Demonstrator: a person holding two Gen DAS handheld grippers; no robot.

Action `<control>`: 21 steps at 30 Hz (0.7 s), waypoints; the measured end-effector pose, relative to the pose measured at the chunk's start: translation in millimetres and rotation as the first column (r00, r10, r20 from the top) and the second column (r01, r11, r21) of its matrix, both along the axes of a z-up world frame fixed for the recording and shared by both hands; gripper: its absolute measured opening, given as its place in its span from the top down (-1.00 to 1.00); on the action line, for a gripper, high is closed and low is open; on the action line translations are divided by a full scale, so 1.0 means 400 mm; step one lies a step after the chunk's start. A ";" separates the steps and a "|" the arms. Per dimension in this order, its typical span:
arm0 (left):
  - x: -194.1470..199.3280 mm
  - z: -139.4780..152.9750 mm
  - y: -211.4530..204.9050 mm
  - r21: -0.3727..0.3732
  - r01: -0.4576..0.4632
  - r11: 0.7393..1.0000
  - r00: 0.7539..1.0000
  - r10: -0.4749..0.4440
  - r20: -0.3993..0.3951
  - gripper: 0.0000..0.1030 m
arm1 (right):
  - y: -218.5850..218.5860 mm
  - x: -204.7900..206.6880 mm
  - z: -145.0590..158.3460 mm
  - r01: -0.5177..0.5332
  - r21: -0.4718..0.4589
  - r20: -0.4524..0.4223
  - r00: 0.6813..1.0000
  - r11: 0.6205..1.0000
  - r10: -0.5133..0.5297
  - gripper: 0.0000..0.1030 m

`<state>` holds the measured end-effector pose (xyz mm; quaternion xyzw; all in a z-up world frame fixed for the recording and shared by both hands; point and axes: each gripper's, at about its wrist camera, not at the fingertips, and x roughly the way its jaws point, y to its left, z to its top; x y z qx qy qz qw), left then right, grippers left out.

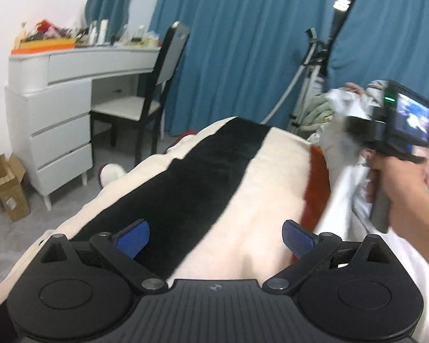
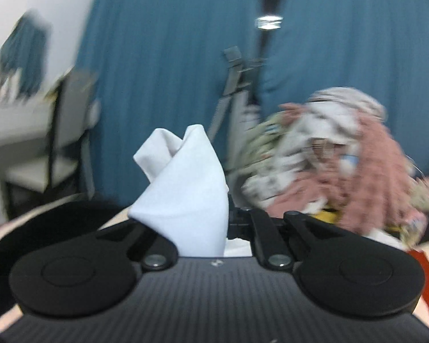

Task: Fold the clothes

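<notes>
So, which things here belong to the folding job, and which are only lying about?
For the job:
- white cloth, pinched in the right tongs
- left tongs, open, over the bed
- clothes pile

Lying about:
- dresser with clutter on top
- chair
- cardboard box
- tripod
- curtain
</notes>
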<state>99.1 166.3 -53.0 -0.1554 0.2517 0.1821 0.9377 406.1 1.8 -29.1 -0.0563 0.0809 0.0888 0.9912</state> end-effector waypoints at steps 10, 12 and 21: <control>0.035 -0.053 -0.093 -0.032 0.128 0.991 0.992 -0.128 -0.008 -0.96 | -0.420 0.122 -0.109 0.263 0.213 -0.266 0.942 0.941 -0.203 0.48; 0.051 -0.065 -0.102 -0.045 0.141 0.989 0.990 -0.141 -0.011 -0.96 | -0.440 0.118 -0.127 0.240 0.212 -0.282 0.943 0.947 -0.175 -0.21; 0.059 -0.074 -0.135 -0.043 0.211 0.976 0.977 -0.212 -0.001 -0.96 | -0.468 -0.107 -0.036 0.127 0.204 -0.197 0.977 0.971 -0.086 -0.75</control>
